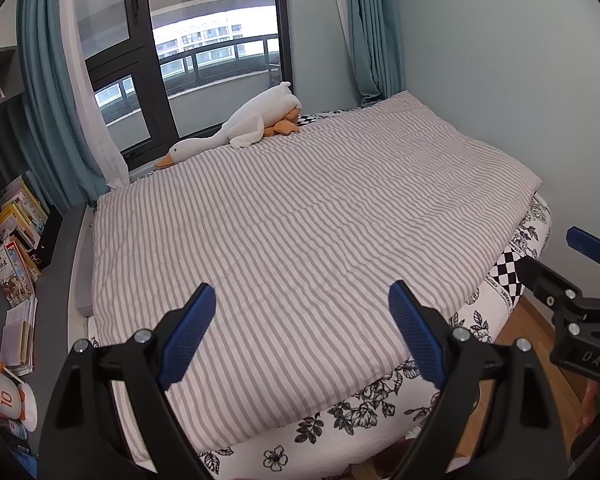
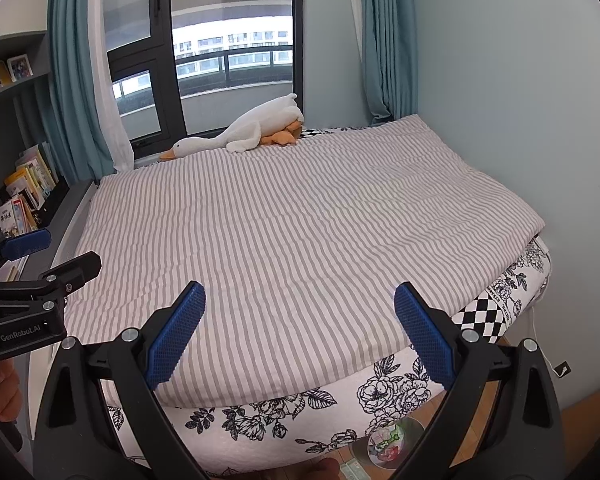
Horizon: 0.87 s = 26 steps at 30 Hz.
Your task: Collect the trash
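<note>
Both the left gripper (image 1: 302,332) and right gripper (image 2: 300,332) are wide open, and the thin, light wrappers (image 2: 384,444) below the bed (image 2: 300,412) need an edge pinch.

Black claw (image 1: 302,332) frames, blue textured pads (image 1: 188,336), silver screws

Goose toy (image 1: 247,126) on bed (image 1: 300,220), window (image 1: 204,48) behind.

I see grey-white striped quilt (image 1: 300,216), black floral-and-checker white sheet (image 2: 388,396), white goose plush (image 1: 252,120) with orange bill, teal curtains (image 2: 384,40), blue gripper pads (image 1: 188,336); floor wrapper (image 2: 386,442) possibly pink-green.
</note>
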### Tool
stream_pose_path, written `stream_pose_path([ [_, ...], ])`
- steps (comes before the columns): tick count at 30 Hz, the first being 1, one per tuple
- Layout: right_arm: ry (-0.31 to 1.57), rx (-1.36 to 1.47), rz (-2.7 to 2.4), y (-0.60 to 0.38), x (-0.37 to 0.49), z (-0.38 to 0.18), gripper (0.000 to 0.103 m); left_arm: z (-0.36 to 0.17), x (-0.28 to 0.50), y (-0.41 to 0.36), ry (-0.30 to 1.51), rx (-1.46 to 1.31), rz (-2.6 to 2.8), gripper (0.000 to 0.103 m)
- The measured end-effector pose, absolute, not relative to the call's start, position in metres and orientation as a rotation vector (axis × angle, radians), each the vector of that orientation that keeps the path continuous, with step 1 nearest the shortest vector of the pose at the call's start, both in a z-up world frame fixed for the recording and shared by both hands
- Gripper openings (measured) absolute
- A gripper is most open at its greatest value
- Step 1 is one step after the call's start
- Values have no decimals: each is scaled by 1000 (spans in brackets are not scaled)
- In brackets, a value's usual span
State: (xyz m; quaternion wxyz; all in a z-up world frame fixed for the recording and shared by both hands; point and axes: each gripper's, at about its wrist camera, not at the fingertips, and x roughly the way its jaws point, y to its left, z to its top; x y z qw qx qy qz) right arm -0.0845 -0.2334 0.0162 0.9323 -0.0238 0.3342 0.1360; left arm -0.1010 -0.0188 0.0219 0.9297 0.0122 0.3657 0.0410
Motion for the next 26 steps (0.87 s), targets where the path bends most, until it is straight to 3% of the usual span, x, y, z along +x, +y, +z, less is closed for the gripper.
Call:
stream_pose_path([
  [26, 682, -49, 271, -235, -90, 16, 92, 23, -107, -20, 758, 5, 79, 88],
])
